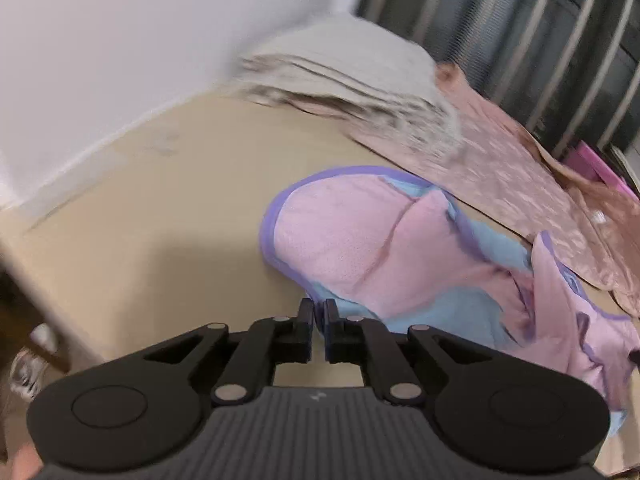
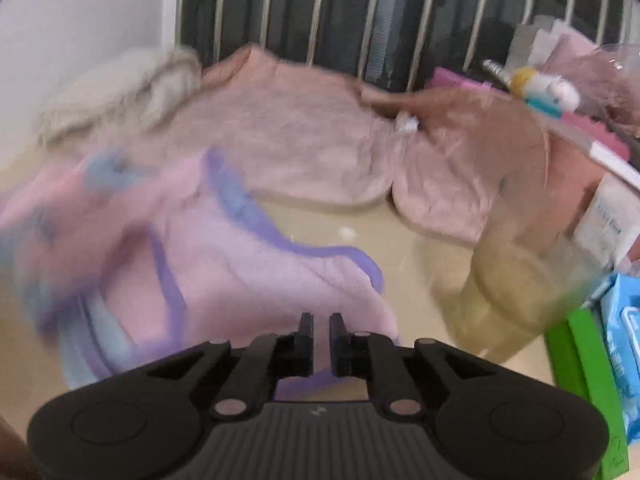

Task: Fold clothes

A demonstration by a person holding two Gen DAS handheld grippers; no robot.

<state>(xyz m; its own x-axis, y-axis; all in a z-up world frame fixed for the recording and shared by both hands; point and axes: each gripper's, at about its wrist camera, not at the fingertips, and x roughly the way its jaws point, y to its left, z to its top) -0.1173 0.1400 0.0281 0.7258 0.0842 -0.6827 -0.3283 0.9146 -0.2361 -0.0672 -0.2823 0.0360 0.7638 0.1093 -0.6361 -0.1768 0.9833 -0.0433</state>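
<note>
A pink mesh garment (image 1: 360,240) with purple trim and light blue panels lies crumpled on the beige table (image 1: 160,220). My left gripper (image 1: 319,306) sits at the garment's near blue edge, its jaws closed together on that hem. In the right wrist view the same garment (image 2: 240,260) is blurred and spreads to the left. My right gripper (image 2: 321,320) is over its near corner. Its jaws stand a narrow gap apart with pink cloth filling the gap and the purple hem showing beneath them.
A grey-white folded cloth (image 1: 352,72) and a peach-pink garment (image 1: 500,168) lie at the back of the table, by a white wall (image 1: 120,40) and dark bars (image 1: 520,20). At the right stand a clear plastic cup (image 2: 520,280), a green box (image 2: 580,360) and a blue pack (image 2: 624,340).
</note>
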